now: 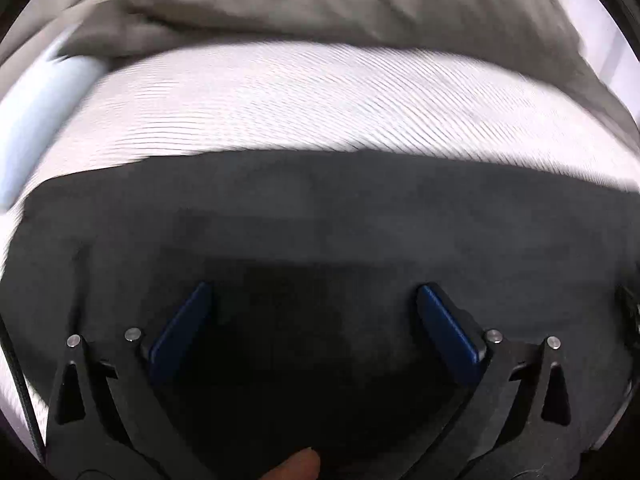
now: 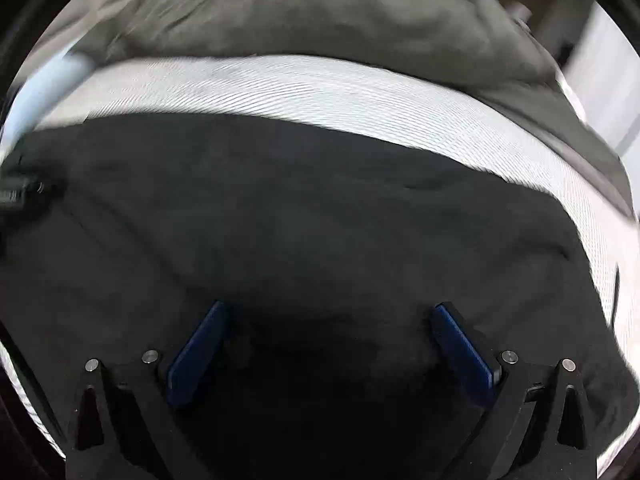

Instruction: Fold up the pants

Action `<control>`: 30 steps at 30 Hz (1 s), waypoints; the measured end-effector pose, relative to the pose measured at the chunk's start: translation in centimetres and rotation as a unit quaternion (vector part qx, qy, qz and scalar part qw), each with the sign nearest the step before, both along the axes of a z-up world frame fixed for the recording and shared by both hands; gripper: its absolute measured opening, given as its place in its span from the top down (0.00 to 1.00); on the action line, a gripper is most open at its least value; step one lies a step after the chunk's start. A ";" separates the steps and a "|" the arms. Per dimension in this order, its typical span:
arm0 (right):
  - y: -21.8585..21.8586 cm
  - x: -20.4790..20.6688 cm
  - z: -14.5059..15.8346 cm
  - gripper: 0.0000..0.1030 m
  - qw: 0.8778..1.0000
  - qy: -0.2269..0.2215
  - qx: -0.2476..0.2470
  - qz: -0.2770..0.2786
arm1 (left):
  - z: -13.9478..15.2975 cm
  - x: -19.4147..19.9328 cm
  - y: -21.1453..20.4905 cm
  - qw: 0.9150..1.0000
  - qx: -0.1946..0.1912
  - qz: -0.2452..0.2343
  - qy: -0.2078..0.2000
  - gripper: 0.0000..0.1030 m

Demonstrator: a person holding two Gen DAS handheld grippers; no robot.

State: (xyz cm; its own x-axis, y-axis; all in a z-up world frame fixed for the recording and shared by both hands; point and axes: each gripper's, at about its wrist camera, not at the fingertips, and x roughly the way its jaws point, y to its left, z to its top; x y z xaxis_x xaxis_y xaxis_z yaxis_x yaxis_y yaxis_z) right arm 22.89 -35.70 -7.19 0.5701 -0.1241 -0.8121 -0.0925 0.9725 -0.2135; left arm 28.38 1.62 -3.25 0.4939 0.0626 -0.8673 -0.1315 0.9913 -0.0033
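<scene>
Left tool (image 1: 314, 300): two black fingers with blue pads (image 1: 180, 330), standing wide apart and gripping nothing. It is hovering over the dark charcoal soft-fabric pants (image 1: 320, 220), which are lying spread beneath and ahead of it. Whether the pads are touching the cloth cannot be told; the area between them is sinking into shadow. A fingertip (image 1: 298, 466) of the person's hand is showing at the bottom edge, mostly cut off.

Right tool (image 2: 328, 318): same black fingers with blue pads (image 2: 198, 354), likewise spread wide and empty, sitting above the pants (image 2: 280, 208). The garment is filling the near half of this view, running out of sight past the left and lower edges, so its full outline and which part is waistband or leg are not discernible.

White finely ribbed bed sheet (image 1: 300, 96): lying just beyond the far edge of the pants, ahead of both tools; it is also showing in the right wrist view (image 2: 360, 96). Motion blur is smearing its lines.

Grey-brown rumpled blanket (image 1: 320, 0): bunching further ahead, past the sheet, its ends cut by the lens rim; also visible from the right tool (image 2: 320, 12).

Pale blue blurred item (image 1: 36, 92): far left of the left tool, too smeared to identify.

Dark object (image 2: 20, 190): at the left edge of the right wrist view, resting on the pants, unclear.
</scene>
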 end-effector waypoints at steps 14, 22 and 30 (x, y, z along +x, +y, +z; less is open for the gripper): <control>-1.5 -0.1 1.6 0.00 0.997 -0.030 0.067 -0.018 | 2.0 2.1 -10.7 0.990 -0.056 -0.131 -0.005 0.01; -0.8 0.3 -1.3 0.00 0.998 0.007 0.061 -0.005 | -1.4 7.4 -12.4 0.989 -0.018 -0.138 0.056 0.00; -0.5 -0.3 -1.0 0.01 0.998 0.011 0.054 -0.003 | -1.5 8.4 0.2 0.996 0.030 -0.045 0.068 0.00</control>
